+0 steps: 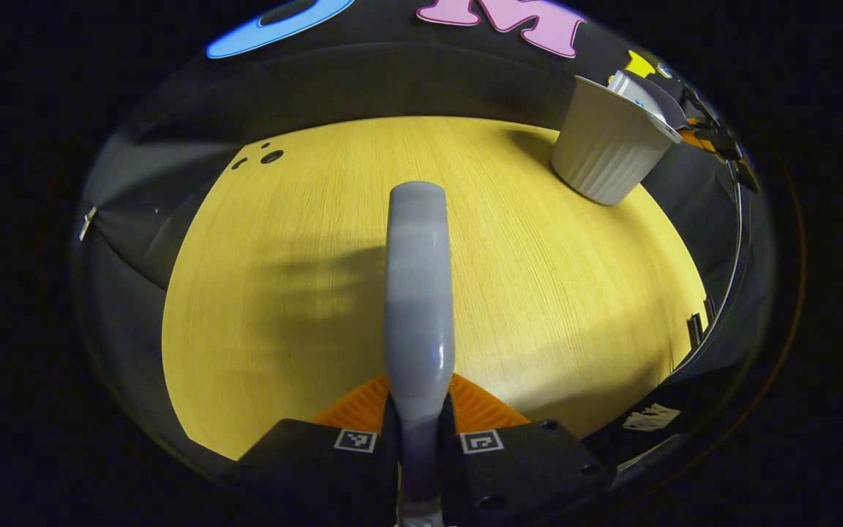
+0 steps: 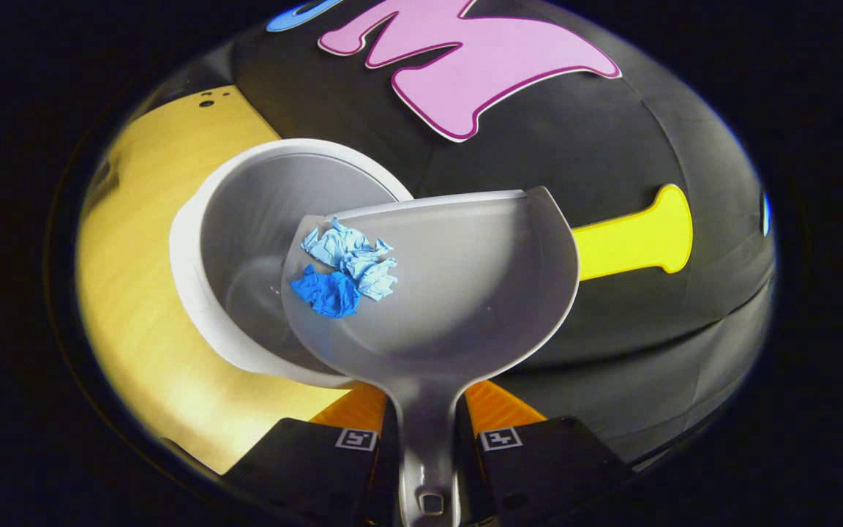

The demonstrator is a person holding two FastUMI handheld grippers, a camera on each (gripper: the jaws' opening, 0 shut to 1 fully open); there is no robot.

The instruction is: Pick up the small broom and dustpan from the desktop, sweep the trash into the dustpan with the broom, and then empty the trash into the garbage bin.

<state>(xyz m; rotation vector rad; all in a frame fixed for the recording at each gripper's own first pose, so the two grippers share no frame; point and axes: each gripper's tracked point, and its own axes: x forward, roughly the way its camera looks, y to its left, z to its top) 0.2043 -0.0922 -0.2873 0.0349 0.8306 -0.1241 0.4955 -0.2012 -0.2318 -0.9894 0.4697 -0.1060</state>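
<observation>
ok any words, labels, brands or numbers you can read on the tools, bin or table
None that can be read.
Left gripper: two square black-and-white coded markers, a pattern, not text.
Right gripper: the same kind of markers, no words.
Broom handle, dustpan, garbage bin, crumpled blue paper and table: no print visible.

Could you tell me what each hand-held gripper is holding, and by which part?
The right hand-held gripper grips the dustpan by its handle, paper scraps inside. The left hand-held gripper grips the broom by its grey handle.
</observation>
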